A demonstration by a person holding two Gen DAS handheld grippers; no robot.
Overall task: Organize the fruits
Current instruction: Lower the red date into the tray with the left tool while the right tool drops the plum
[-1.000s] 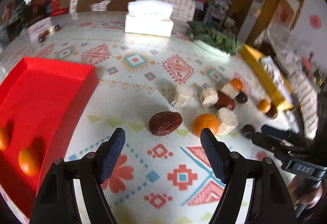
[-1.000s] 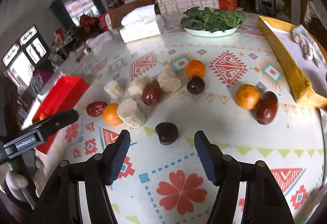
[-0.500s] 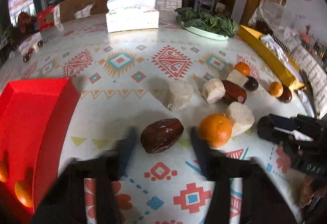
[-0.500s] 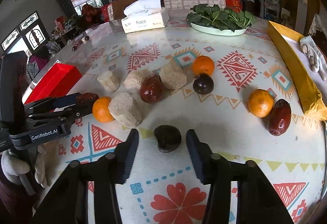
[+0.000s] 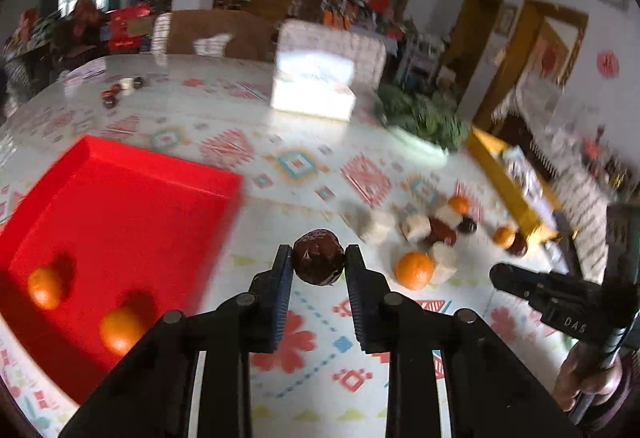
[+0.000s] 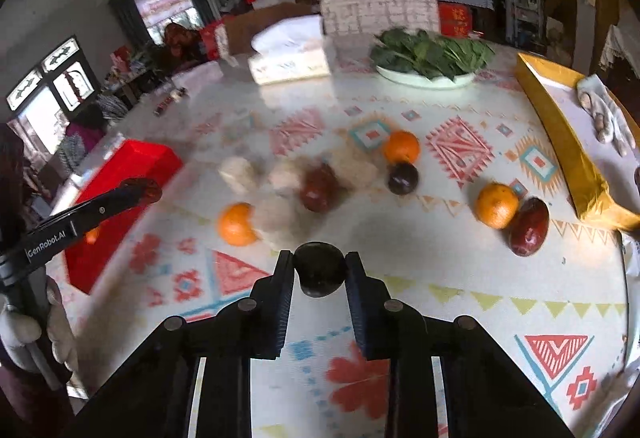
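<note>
— Blurred white and tan lumps (image 6: 280,194) sit in the middle of the patterned table (image 6: 460,290); can you tell what they are?

— No, the smear is too heavy. In the left wrist view the tissue box (image 5: 314,88) and the greens (image 5: 424,116) are streaked too, and the red tray (image 5: 120,206) is cut off at the picture's left edge, with two oranges (image 5: 120,330) in it.

— What about the left gripper (image 5: 319,262)?

— Its pads pinch a wrinkled, reddish-brown date (image 5: 319,257), which is clear of the table and just beside the tray's near corner.

— And the right gripper (image 6: 320,268)?

— Clamped on a smooth, nearly black round fruit (image 6: 320,269), plum-like, though I cannot say for sure; its underside is hidden in shadow.

— What is left on the table?

— Three oranges (image 6: 237,224), another dark round fruit (image 6: 403,178), a red date (image 6: 529,227) touching the right-hand orange, and a second one (image 6: 320,188) among the pale lumps.
</note>
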